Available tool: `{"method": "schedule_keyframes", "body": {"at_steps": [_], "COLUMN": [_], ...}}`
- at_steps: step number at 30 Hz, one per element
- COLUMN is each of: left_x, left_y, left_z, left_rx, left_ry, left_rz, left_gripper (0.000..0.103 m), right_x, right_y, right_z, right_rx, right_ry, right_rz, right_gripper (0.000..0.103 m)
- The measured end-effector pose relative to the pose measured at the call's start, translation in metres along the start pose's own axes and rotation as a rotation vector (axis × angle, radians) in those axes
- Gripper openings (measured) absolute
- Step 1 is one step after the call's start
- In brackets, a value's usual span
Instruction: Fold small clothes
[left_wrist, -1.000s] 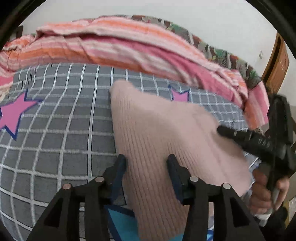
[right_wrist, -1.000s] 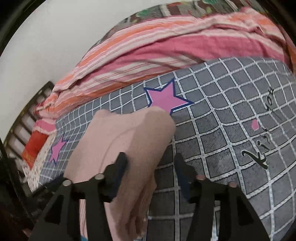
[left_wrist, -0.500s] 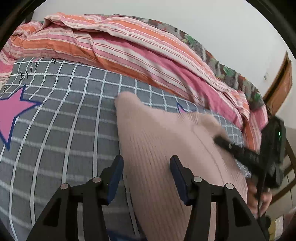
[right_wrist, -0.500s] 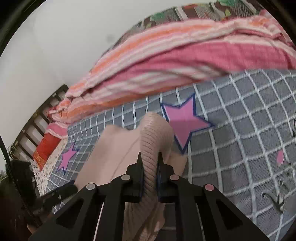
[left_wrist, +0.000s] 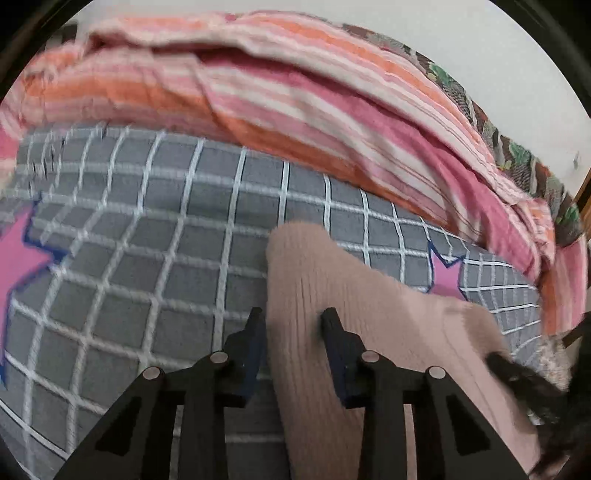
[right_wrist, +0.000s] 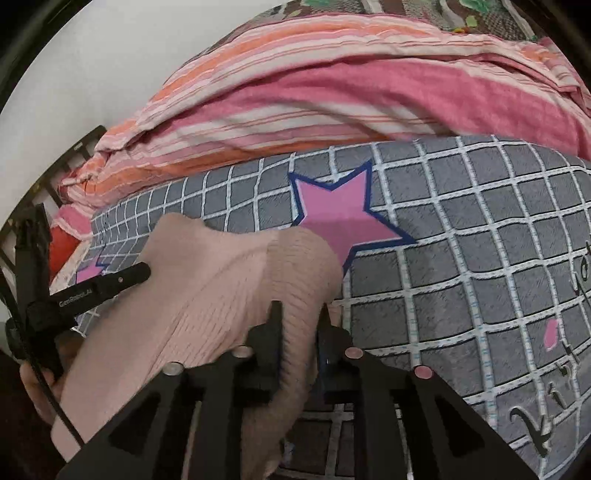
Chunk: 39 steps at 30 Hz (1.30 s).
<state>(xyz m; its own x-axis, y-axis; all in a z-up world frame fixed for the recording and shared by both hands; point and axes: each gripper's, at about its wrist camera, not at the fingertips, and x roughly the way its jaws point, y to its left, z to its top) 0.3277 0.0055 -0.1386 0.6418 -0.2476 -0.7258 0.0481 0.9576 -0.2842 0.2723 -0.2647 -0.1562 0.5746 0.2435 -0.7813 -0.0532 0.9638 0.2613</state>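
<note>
Pink ribbed knit garment spread over the bed, rounded far corner up against the grey checked cover, another fold bunched beside a pink star print. Left gripper astride the near edge of the knit, jaws narrowed around a ridge of fabric, cloth filling the gap; firm pinch or loose straddle, hard to call through the blur. Right gripper pinching a raised fold of the same garment, jaws close with the knit squeezed between them. Left gripper again in the right wrist view, black arm lying across the garment's left side, hand gripping the handle below. Beyond, a pink and orange striped quilt heaped along the far side, pale wall behind.
</note>
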Motion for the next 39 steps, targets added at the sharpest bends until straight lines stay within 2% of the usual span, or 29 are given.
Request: {"method": "schedule_keyframes", "body": {"at_steps": [2,4,6,10,13,17,20,22,24,26,27,28,32,39], "left_x": [0.001,0.008,0.014,0.014,0.004,-0.013,-0.03,-0.04,-0.049,-0.054,-0.055,-0.055,-0.055,-0.055], "left_y": [-0.008,-0.011,-0.009,-0.002,-0.007,-0.016,-0.025,-0.029,-0.031,-0.034,-0.034,-0.036,-0.042,-0.035], "left_z": [0.009,0.015,0.018,0.018,0.017,0.007,-0.005,-0.015,-0.025,-0.038,-0.045,-0.052,-0.066,-0.067], "left_rx": [0.057,0.09,0.09,0.064,0.085,0.11,0.135,0.153,0.166,0.187,0.205,0.23,0.27,0.244], "left_ry": [-0.023,-0.032,-0.031,-0.026,-0.014,0.023,0.028,0.031,0.042,0.036,0.02,0.01,-0.043,-0.047], "left_rz": [0.031,0.059,0.068,0.054,0.037,-0.018,-0.048,-0.071,-0.082,-0.057,-0.017,0.02,0.072,0.044], "left_gripper": [0.032,0.032,0.032,0.032,0.032,0.032,0.034,0.034,0.034,0.035,0.038,0.04,0.042,0.044], "right_x": [-0.012,-0.021,-0.016,0.022,0.026,-0.005,-0.036,-0.043,-0.044,-0.035,-0.027,-0.024,-0.016,-0.004], "right_y": [0.001,0.008,0.016,0.013,0.002,0.001,0.018,0.029,0.044,0.053,0.052,0.048,0.043,0.045], "right_z": [0.005,0.011,0.012,0.003,0.002,0.007,0.003,-0.003,-0.018,-0.034,-0.042,-0.047,-0.054,-0.061], "right_rx": [0.006,-0.007,-0.051,-0.066,-0.013,0.016,-0.015,-0.039,-0.098,-0.161,-0.177,-0.172,-0.181,-0.18], "right_ry": [-0.049,-0.098,-0.089,-0.004,0.012,-0.039,-0.076,-0.067,-0.041,-0.017,-0.001,-0.005,-0.005,-0.032], "right_rz": [-0.003,0.028,0.035,-0.081,-0.046,-0.027,0.029,0.059,0.072,0.015,-0.03,-0.036,-0.067,-0.109], "right_gripper": [0.031,0.031,0.031,0.027,0.027,0.028,0.032,0.038,0.038,0.038,0.038,0.038,0.039,0.041]}}
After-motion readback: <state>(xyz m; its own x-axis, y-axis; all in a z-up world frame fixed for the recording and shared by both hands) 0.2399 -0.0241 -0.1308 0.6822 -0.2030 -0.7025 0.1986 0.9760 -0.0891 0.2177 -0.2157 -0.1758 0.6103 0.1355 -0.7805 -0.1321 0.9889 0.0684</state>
